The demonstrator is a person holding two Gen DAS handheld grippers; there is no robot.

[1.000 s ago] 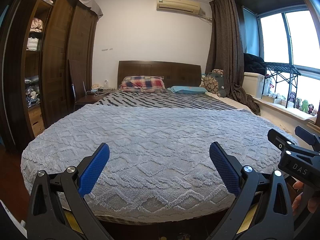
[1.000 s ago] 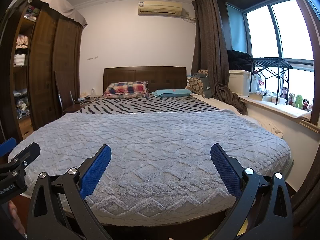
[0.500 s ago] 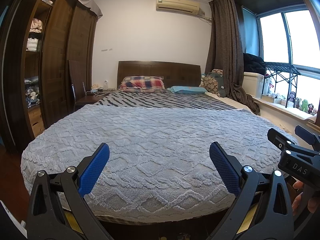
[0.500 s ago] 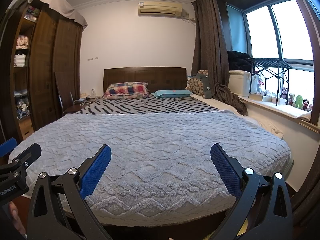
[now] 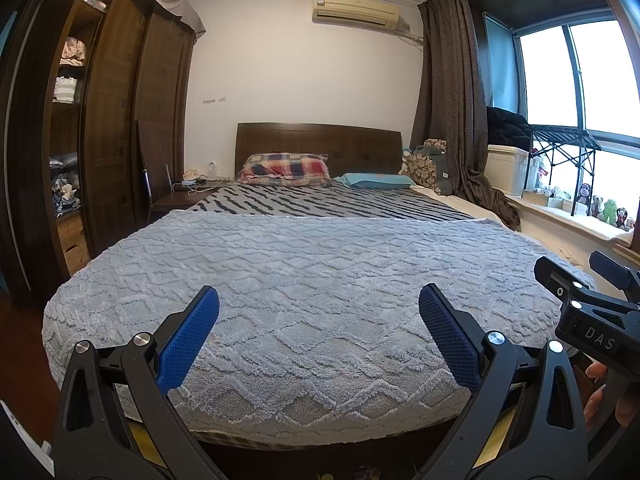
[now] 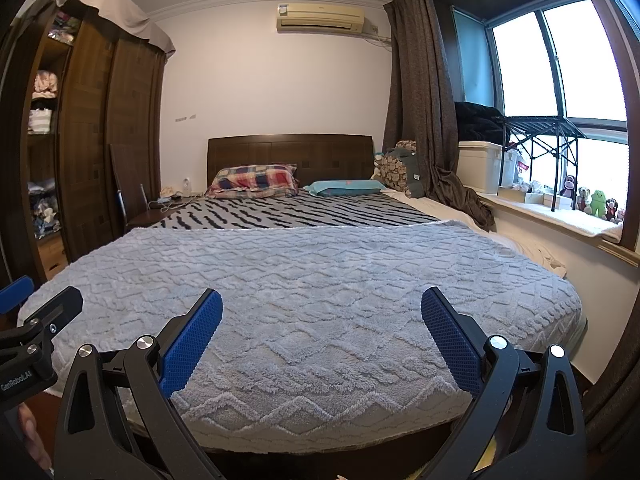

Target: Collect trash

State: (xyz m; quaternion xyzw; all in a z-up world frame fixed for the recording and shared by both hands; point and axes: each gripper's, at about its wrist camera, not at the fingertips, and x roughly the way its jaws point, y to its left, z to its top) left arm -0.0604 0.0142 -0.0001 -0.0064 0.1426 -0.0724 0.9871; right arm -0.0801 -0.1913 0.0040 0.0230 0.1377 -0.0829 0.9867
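I face the foot of a bed with a grey textured blanket [image 5: 312, 280], also in the right wrist view [image 6: 312, 280]. No trash shows on the blanket. My left gripper [image 5: 319, 312] is open and empty, held at the foot edge of the bed. My right gripper [image 6: 322, 314] is open and empty, level with it. The right gripper's body shows at the right edge of the left wrist view [image 5: 588, 320]; the left gripper's body shows at the left edge of the right wrist view [image 6: 36, 336].
A striped sheet [image 5: 328, 200], a plaid pillow [image 5: 286, 166] and a teal pillow [image 5: 374, 180] lie by the dark headboard [image 5: 320, 142]. A dark wardrobe [image 5: 112, 128] and chair [image 5: 156, 176] stand left. A windowsill with toys [image 6: 592, 204], a white bin [image 6: 480, 166] and a curtain [image 6: 428, 100] are right.
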